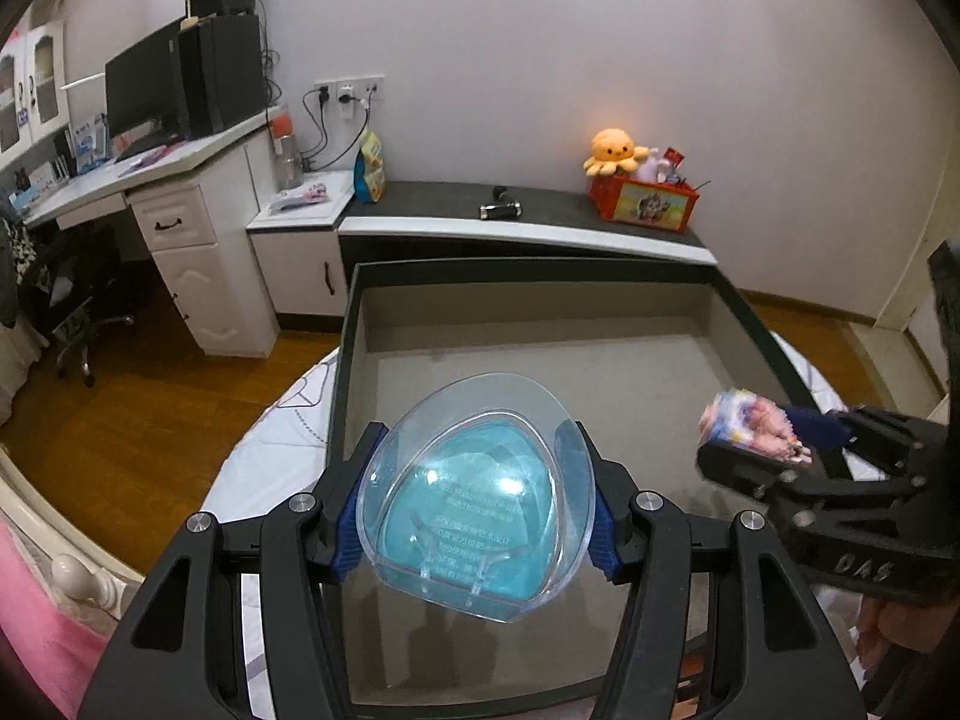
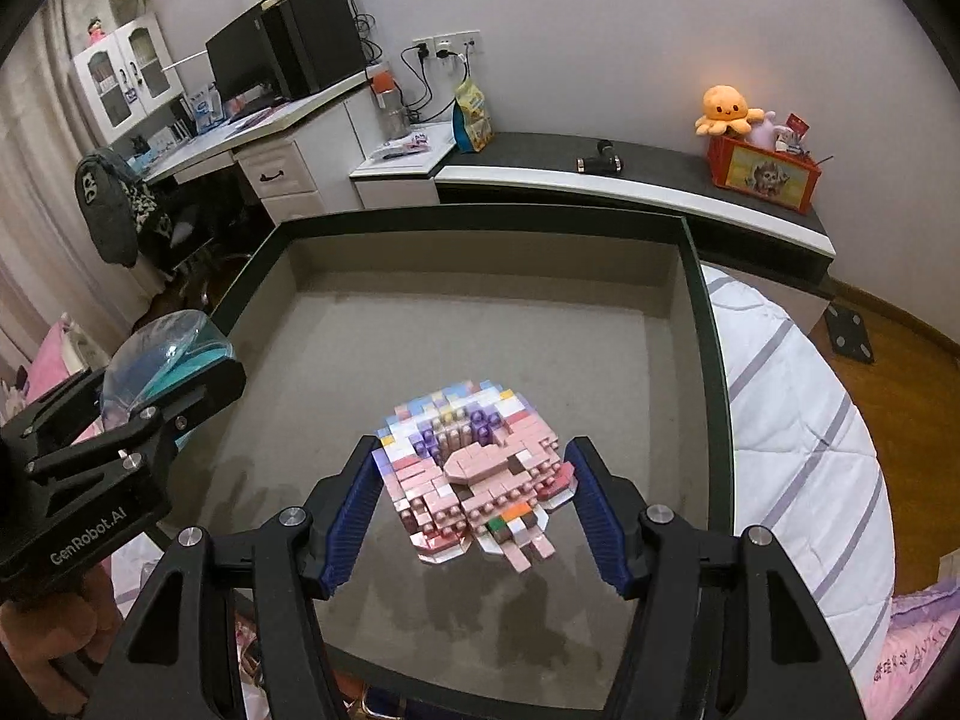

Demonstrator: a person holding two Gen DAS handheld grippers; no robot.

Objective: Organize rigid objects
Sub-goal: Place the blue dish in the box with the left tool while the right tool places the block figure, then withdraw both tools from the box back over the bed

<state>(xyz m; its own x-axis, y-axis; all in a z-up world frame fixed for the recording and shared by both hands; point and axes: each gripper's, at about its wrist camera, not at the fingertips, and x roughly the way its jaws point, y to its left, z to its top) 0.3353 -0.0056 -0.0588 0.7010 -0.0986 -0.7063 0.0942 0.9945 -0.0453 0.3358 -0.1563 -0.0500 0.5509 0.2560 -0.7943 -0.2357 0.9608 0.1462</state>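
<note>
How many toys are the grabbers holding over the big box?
2. The clear egg-shaped case sits between the left gripper's pads; the pink brick model sits between the right gripper's. None lies in the box.

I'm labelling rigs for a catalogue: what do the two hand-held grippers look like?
Both are matte black plastic linkage frames with silver pivot bolts and blue ribbed finger pads. The left hand-held gripper carries white "GenRobot.AI" lettering on its side; the right hand-held gripper shows embossed letters reading roughly "DAS". No cables or sleeves are visible.
</note>
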